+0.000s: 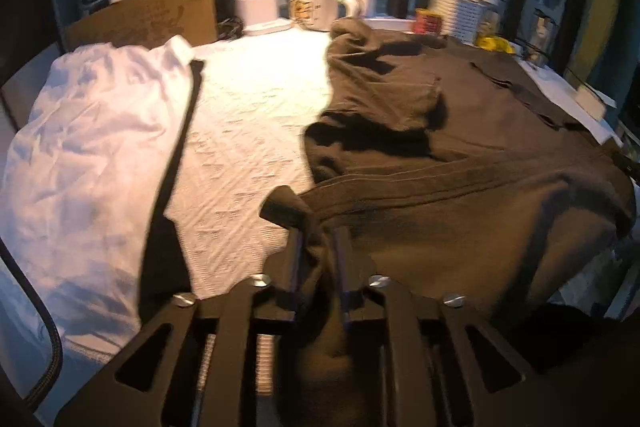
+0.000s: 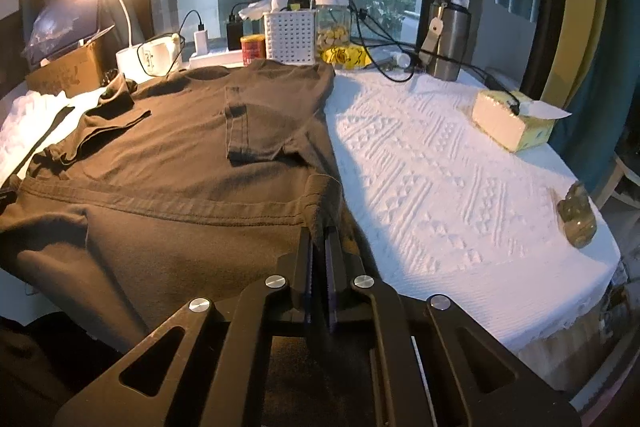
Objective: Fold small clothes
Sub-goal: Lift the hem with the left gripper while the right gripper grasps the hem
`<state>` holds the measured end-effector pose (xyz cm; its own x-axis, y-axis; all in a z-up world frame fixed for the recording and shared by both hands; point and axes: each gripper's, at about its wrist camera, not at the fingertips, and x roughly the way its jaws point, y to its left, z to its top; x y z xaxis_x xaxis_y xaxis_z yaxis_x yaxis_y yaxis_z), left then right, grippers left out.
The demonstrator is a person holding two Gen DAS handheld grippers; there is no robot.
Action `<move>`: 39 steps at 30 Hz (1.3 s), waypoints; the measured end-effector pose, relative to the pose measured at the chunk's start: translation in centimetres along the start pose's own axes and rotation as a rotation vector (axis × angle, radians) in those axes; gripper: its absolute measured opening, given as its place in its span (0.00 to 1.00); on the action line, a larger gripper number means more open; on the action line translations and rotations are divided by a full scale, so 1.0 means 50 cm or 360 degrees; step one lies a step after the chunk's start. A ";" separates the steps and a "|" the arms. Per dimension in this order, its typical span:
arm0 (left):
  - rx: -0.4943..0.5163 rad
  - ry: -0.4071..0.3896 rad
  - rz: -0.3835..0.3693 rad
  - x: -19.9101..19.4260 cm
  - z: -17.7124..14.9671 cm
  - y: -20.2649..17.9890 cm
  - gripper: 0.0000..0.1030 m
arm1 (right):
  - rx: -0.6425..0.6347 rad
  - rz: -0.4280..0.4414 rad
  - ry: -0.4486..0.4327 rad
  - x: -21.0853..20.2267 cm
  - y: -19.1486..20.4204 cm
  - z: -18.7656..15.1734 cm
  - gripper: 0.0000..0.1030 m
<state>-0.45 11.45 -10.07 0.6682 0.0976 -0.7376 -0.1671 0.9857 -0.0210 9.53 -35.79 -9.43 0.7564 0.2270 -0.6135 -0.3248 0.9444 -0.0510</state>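
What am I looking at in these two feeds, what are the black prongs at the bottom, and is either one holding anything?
Each feed comes from a fisheye camera on a hand-held two-finger gripper, looking forward along its fingers. A person carries one in each hand; there is no robot arm. The prongs are the left gripper and the right gripper.

A dark brown T-shirt lies on a white textured tablecloth, with one sleeve folded inward. Each gripper pinches a corner of its near hem, the left at one side, the right at the other.

A white garment lies left of the shirt. A tissue box, a lamp and assorted clutter stand nearby.
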 end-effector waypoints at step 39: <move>0.0106 -0.0510 -0.0122 -0.127 0.122 -0.074 0.05 | 0.0098 -0.0010 -0.0220 -0.046 -0.032 0.080 0.06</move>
<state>0.35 8.02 -1.18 0.8726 0.0507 -0.4858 -0.0669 0.9976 -0.0160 10.59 -36.86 -4.77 0.8306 0.2476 -0.4988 -0.2876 0.9577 -0.0035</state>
